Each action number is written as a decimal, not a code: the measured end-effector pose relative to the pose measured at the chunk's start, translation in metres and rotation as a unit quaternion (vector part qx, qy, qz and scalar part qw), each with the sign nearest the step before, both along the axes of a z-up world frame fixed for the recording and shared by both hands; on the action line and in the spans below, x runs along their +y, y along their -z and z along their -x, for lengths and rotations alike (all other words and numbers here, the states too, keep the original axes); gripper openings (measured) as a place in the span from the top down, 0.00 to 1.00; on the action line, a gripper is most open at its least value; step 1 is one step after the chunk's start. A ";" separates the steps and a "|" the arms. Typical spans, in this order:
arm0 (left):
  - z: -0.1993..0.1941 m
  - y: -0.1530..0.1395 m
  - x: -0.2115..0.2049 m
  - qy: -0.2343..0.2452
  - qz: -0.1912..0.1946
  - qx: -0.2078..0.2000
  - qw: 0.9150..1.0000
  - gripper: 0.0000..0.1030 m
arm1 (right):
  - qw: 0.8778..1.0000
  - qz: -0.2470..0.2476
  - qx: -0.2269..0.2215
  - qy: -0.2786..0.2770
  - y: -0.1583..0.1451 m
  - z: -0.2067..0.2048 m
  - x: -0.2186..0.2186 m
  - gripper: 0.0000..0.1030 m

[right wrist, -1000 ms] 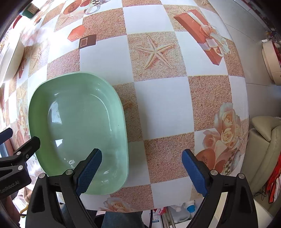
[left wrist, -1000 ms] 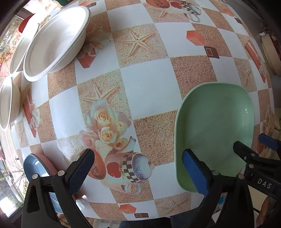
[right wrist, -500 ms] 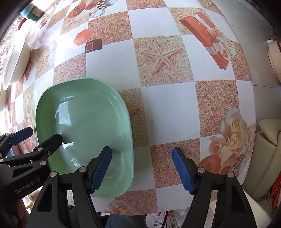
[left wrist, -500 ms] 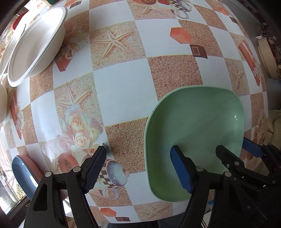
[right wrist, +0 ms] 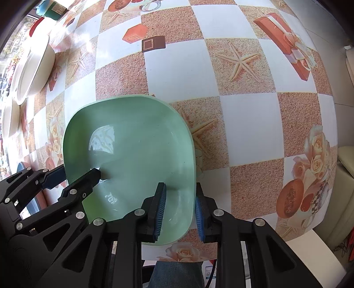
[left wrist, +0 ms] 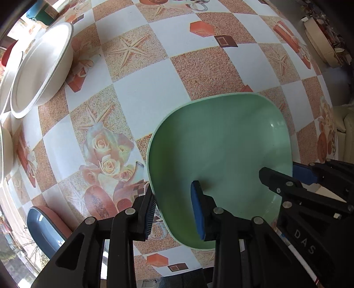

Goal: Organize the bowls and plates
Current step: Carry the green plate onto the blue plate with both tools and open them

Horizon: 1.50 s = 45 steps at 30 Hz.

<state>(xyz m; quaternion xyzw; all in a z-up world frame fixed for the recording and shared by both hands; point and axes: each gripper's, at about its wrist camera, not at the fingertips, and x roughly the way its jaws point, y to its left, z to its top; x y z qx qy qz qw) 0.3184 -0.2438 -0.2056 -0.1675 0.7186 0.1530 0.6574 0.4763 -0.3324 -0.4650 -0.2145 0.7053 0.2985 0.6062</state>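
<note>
A pale green squarish bowl (left wrist: 221, 155) sits near the table's front edge; it also shows in the right wrist view (right wrist: 132, 150). My left gripper (left wrist: 174, 212) straddles its left rim, one pad inside and one outside, still a little apart. My right gripper (right wrist: 180, 212) straddles its right rim, pads close on either side of the wall. White bowls (left wrist: 42, 66) stand at the far left, also seen in the right wrist view (right wrist: 33, 66).
A blue and pink dish (left wrist: 46, 228) lies at the front left edge. The patterned tablecloth (left wrist: 199, 66) covers the table. A cream sofa (right wrist: 345, 168) stands beyond the right edge. A teal container (left wrist: 44, 13) sits at the far left corner.
Both grippers have moved in onto the green bowl and narrowed, the left over its left rim, the right over its right rim.
</note>
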 end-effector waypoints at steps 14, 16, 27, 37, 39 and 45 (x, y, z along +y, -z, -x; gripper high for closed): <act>0.018 0.022 0.023 -0.074 -0.003 0.028 0.997 0.67 | 0.996 -0.012 0.039 -0.077 -0.003 0.098 0.068 0.73; 0.018 0.034 0.039 -0.080 -0.001 0.027 0.996 0.67 | 0.995 -0.011 0.044 -0.084 0.000 0.105 0.078 0.73; -0.001 0.070 0.030 -0.081 0.016 0.019 0.996 0.67 | 0.995 0.003 0.047 -0.093 0.012 0.133 0.122 0.73; -0.022 0.084 0.024 -0.071 0.021 -0.003 0.997 0.67 | 0.996 0.004 0.036 -0.085 -0.014 0.112 0.130 0.73; -0.027 0.081 0.021 -0.071 0.019 -0.009 0.997 0.67 | 0.996 0.002 0.033 -0.083 -0.023 0.111 0.130 0.73; -0.036 0.078 0.021 -0.076 0.017 -0.029 0.997 0.67 | 0.996 -0.010 0.023 -0.087 -0.057 0.110 0.131 0.73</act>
